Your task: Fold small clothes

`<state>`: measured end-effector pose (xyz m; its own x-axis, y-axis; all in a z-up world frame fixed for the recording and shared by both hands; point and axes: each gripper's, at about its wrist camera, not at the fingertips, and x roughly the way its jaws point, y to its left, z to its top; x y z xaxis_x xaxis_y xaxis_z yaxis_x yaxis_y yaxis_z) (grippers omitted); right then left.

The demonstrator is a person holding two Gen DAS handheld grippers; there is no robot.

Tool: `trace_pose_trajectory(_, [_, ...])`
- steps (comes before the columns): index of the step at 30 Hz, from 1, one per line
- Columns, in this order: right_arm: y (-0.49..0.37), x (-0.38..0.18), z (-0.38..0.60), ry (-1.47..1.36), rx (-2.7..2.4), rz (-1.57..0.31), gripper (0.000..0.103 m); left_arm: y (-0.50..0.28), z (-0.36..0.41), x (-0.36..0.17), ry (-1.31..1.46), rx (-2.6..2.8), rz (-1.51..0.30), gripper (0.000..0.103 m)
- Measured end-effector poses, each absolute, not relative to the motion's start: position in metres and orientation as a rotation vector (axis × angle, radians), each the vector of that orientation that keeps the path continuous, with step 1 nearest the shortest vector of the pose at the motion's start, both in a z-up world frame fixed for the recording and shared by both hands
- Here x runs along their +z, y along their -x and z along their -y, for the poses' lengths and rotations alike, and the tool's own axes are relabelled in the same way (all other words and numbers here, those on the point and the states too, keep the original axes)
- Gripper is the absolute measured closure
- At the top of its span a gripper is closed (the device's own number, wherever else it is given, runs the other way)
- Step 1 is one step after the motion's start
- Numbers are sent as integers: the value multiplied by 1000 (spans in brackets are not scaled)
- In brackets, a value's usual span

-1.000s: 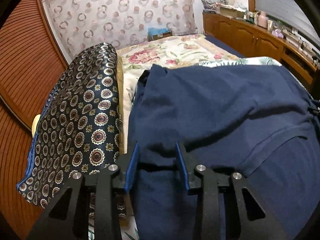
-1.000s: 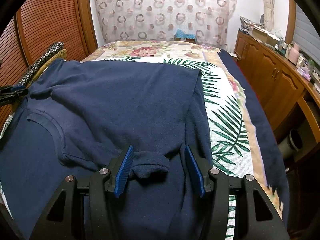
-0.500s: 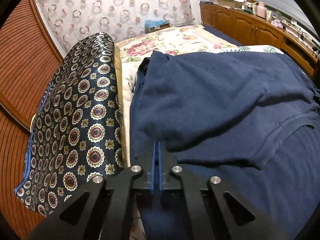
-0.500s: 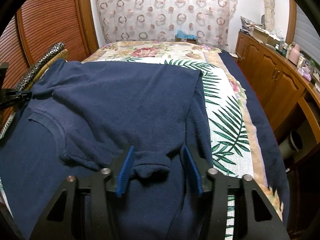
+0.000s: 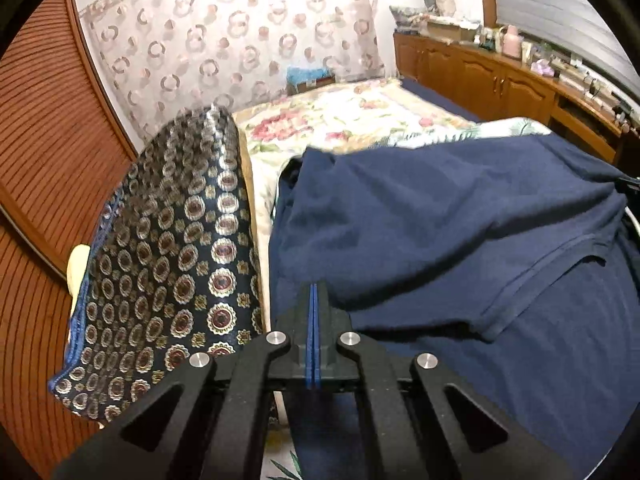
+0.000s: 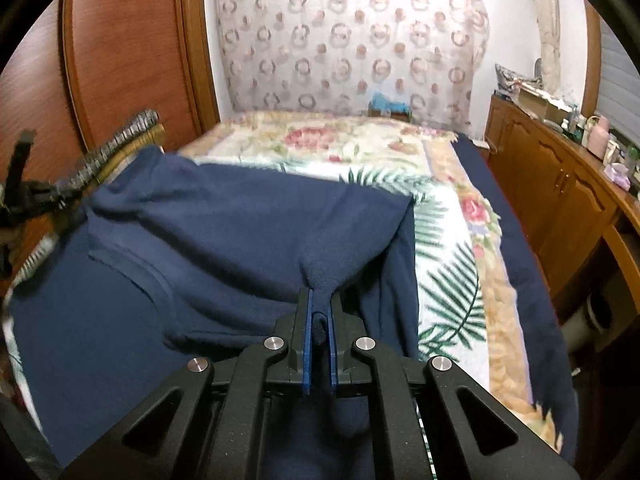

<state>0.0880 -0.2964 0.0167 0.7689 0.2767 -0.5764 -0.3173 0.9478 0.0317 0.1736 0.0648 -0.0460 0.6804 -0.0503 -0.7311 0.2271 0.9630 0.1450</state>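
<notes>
A navy blue shirt (image 6: 248,232) lies spread over the bed, its top layer folded back toward me. My right gripper (image 6: 319,314) is shut on a bunched fold of the shirt, and the cloth fills the gap between its blue pads and rises in a peak from them. My left gripper (image 5: 314,294) has its pads pressed together on the shirt's (image 5: 440,220) left edge. In the right wrist view the left gripper (image 6: 76,200) shows at the far left, with the shirt's corner drawn up to it.
The bed's floral and palm-leaf blanket (image 6: 448,240) shows bare to the right of the shirt. A dark patterned cushion (image 5: 180,240) leans against the wooden wardrobe doors (image 5: 36,152) on the left. Wooden cabinets (image 6: 560,200) with clutter on top line the right wall.
Both grippers stood open around shirt folds. The left one shut first, then the right one shut on its fold. The cloth is now drawn up at both grips.
</notes>
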Motion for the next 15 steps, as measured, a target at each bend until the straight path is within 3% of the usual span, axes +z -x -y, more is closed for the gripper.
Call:
trace_pose_trajectory(6, [-84,18,294,90,322,-597,97,-175,-61,-37,-263,-158,-797,100])
trace_pose_trajectory(7, [-85,16,295,91,319,-601,97,-179,-61,-41,-269,-158,-819,96])
trace_pose_trajectory(8, [-87,15,296,91,317,-603,97,-183,-62,-45,-273,-162,-845,81])
trace_pose_trajectory(9, [-88,12,297,90,314,-605,97,-187,-62,-50,-279,-169,-866,73])
trace_pose_trajectory(15, [-96,1,304,64,295,-615,97,-199,-58,-74,-307,-167,-946,73])
